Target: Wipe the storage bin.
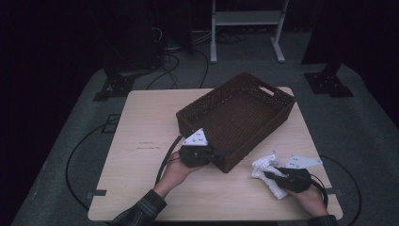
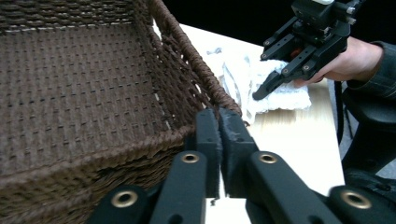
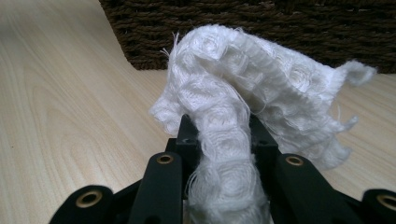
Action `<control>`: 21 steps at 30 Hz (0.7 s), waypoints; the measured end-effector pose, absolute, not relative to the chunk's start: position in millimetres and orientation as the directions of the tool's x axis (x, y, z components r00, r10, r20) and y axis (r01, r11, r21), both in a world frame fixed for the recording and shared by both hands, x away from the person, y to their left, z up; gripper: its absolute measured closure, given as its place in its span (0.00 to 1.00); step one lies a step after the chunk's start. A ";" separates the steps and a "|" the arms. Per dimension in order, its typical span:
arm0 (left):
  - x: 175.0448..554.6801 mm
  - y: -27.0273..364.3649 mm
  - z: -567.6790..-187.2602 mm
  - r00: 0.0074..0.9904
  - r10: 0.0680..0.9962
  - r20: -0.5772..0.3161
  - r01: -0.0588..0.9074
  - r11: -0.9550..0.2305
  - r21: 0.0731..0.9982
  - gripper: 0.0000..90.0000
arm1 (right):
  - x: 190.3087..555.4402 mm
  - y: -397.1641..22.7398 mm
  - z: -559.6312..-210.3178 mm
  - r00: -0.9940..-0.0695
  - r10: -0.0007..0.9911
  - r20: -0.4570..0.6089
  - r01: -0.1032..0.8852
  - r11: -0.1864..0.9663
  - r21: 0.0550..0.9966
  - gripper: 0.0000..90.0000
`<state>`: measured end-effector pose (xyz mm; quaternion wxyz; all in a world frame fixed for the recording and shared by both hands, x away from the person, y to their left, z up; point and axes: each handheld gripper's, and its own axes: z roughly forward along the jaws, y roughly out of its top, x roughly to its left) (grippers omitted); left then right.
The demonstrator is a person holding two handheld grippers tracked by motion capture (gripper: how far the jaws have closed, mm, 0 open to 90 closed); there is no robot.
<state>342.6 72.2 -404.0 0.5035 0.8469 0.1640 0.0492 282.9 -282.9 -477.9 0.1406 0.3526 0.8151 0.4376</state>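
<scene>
Cloth grabbed, basket corner at your left

Your right gripper (image 1: 272, 175) is clamped on the crumpled white waffle-weave cloth (image 1: 265, 165); left gripper (image 1: 217, 153), jaws nearly together w/ nothing between, sits at the dark brown woven wicker basket (image 1: 235, 115)'s 6 o'clock corner.

High view: fixed overhead, facing forward and down across the whole table (image 1: 141, 122). Left gripper view: low, close against the basket (image 2: 93, 93) corner, looking across to the cloth (image 2: 261, 79). Right gripper view: at tabletop level, very near the cloth, basket wall behind. All 3 views share basket and cloth.
</scene>
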 end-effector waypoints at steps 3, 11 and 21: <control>348.2 80.6 -399.7 0.931 0.359 -0.061 0.226 -0.438 0.870 0.81 | 283.1 -283.0 -477.7 -0.710 0.699 0.079 0.452 0.367 0.813 0.79; 372.7 99.2 -384.8 0.902 0.429 -0.044 0.248 -0.434 0.866 0.63 | 283.0 -283.3 -477.5 -0.710 0.700 0.082 0.452 0.363 0.815 0.79; 411.8 115.7 -366.9 0.862 0.506 0.023 0.244 -0.456 0.856 0.54 | 282.6 -283.8 -477.2 -0.711 0.698 0.084 0.451 0.360 0.817 0.79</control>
